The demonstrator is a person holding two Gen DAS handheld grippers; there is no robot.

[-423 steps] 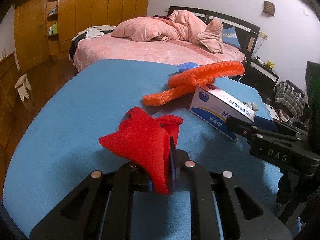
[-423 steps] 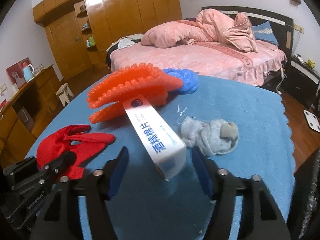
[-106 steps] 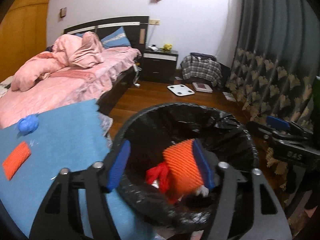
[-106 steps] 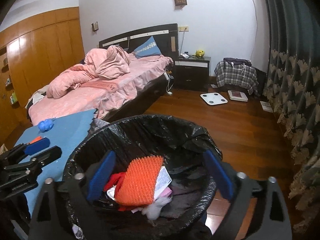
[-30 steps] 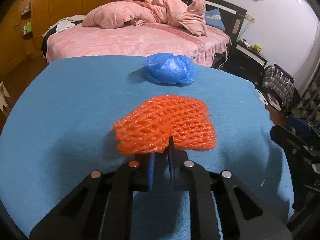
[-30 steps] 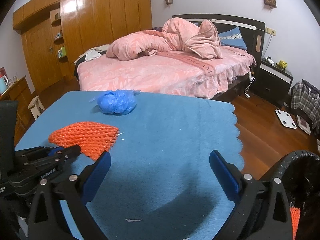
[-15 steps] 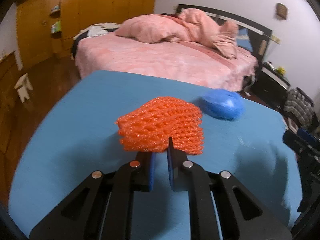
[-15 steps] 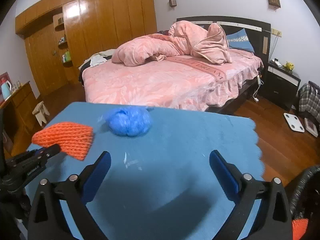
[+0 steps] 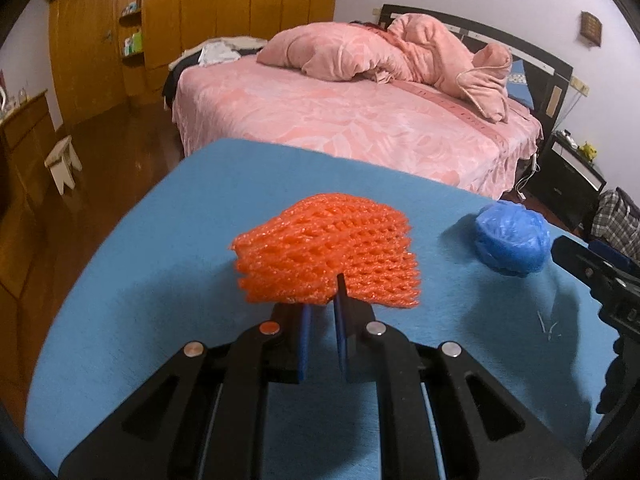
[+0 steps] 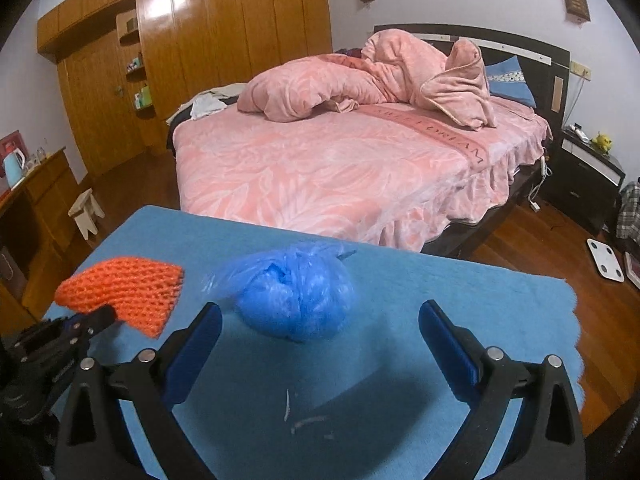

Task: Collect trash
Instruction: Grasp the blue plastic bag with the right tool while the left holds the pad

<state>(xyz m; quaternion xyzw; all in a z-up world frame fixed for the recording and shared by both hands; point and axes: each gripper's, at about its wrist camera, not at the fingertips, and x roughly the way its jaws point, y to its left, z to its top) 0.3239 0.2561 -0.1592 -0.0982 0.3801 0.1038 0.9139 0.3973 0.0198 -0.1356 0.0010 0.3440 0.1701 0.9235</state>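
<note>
My left gripper point(image 9: 322, 300) is shut on the near edge of an orange foam net point(image 9: 328, 254), lifted a little above the blue table cover point(image 9: 160, 280). In the right wrist view the same orange foam net point(image 10: 124, 290) hangs at the left, pinched by the left gripper point(image 10: 104, 314). A crumpled blue plastic bag point(image 10: 296, 294) lies on the cover just ahead of my right gripper point(image 10: 320, 320), whose jaws stand wide open with nothing between them. The left wrist view shows the blue bag point(image 9: 510, 242) at the right, with the right gripper point(image 9: 592, 264) close beside it.
A few small white scraps point(image 10: 304, 416) lie on the blue cover point(image 10: 400, 360) near the right gripper. Beyond the table stands a bed with pink bedding point(image 10: 340, 152). A wooden wardrobe point(image 10: 200, 40), a small stool point(image 10: 86, 212) and a floor scale point(image 10: 606, 264) lie farther off.
The left gripper has lifted the orange net off the cover and carried it leftward. The right gripper has moved up close to the blue bag, which now sits just ahead of its open jaws.
</note>
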